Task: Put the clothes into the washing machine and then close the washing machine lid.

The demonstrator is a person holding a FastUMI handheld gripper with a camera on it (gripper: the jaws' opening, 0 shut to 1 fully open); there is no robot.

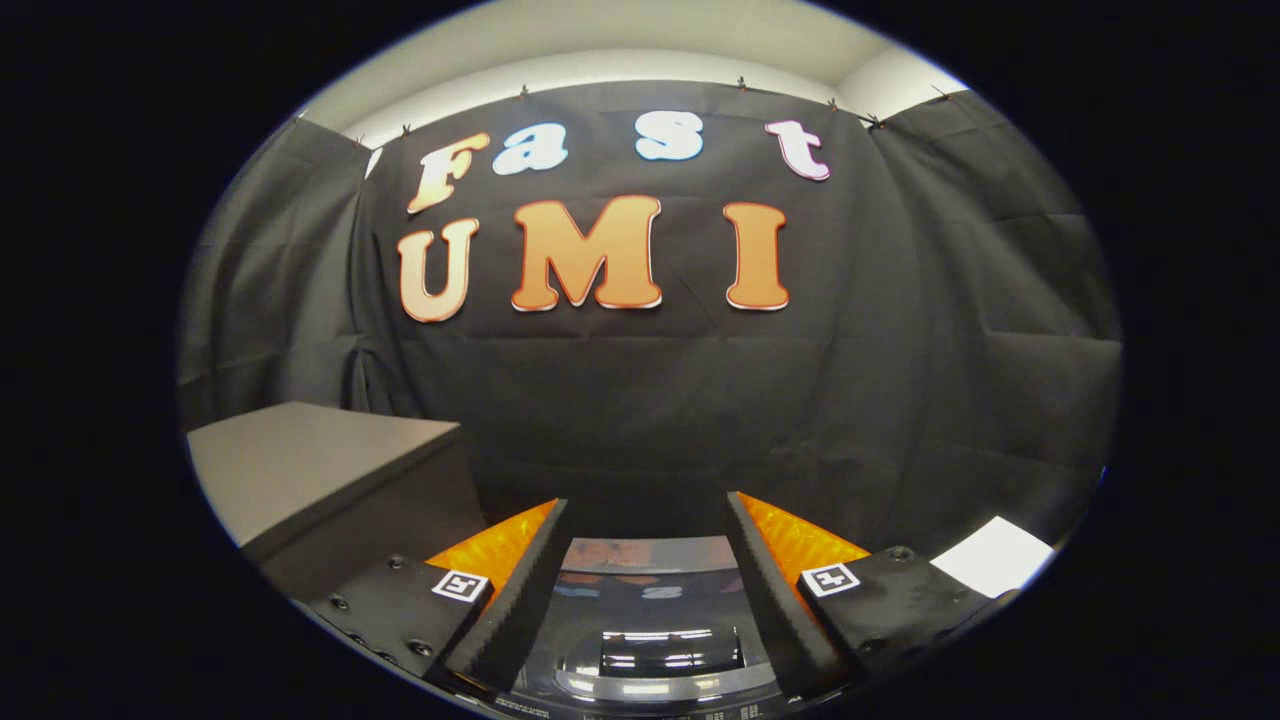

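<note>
My gripper (648, 510) is open, its two fingers spread wide with nothing held between them. Between and below the fingers lies the washing machine's glossy dark lid (650, 610), which mirrors the ceiling lights and the wall; it looks closed flat. The machine's front strip with small printed marks (640, 712) runs along under the fingers. I see no clothes here.
A grey table or cabinet top (310, 460) stands to the left of the machine, its corner close to the left finger. A white flat patch (990, 555) lies to the right of the right finger. The black cloth wall (900, 380) hangs close behind the machine.
</note>
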